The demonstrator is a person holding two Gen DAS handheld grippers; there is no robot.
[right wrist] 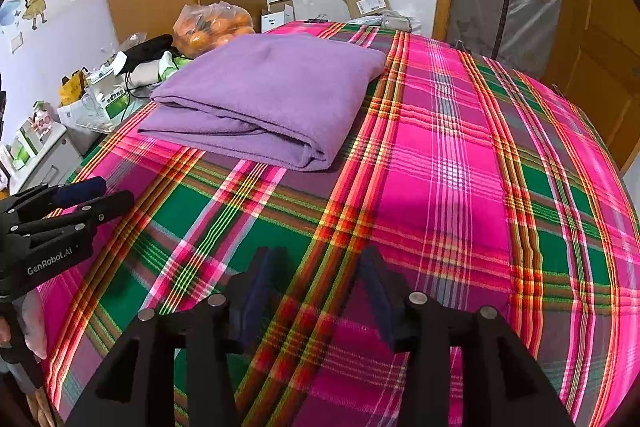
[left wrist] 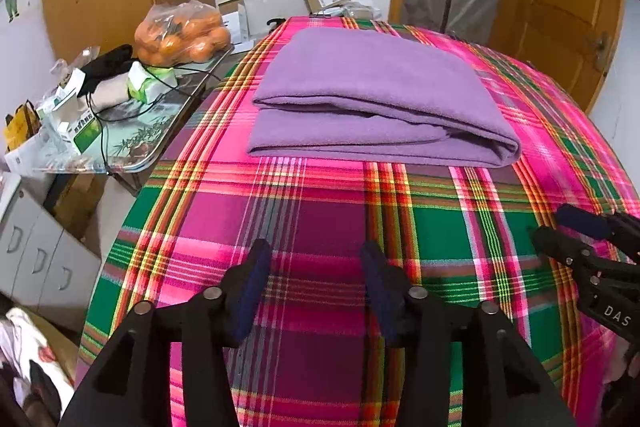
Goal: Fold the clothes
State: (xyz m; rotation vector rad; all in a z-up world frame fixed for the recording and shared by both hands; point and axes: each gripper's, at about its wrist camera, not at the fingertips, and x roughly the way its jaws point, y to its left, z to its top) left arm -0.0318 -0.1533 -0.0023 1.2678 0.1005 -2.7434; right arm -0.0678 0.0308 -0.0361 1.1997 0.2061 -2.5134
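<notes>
The purple cloth (left wrist: 372,99) lies folded on the plaid bed (left wrist: 312,219), toward the far side, with its thick folded edge on the right and its open layers on the left and the near side. It is apart from both grippers.

The left gripper (left wrist: 316,287) hangs over the bare bed in front of the cloth. Its jaws stand apart and there is nothing between them. The right gripper (right wrist: 320,291) is just beside it, also with its jaws apart and empty, over the plaid only.

I judge that the cloth is already folded several times, so the step in hand is either one last fold or a check of the result. The near layers do not lie exactly one over the other: the lower layer comes out past the upper one. To do this well, each gripper should take one near corner and catch all layers together, not only the top one. Both should then lift evenly and lay the edge over to the far side, so that the edges meet. The cloth looks soft and thick, so a shallow grip may let a layer slip.

On the left, a cluttered table (left wrist: 132,143) stands close to the bed.
</notes>
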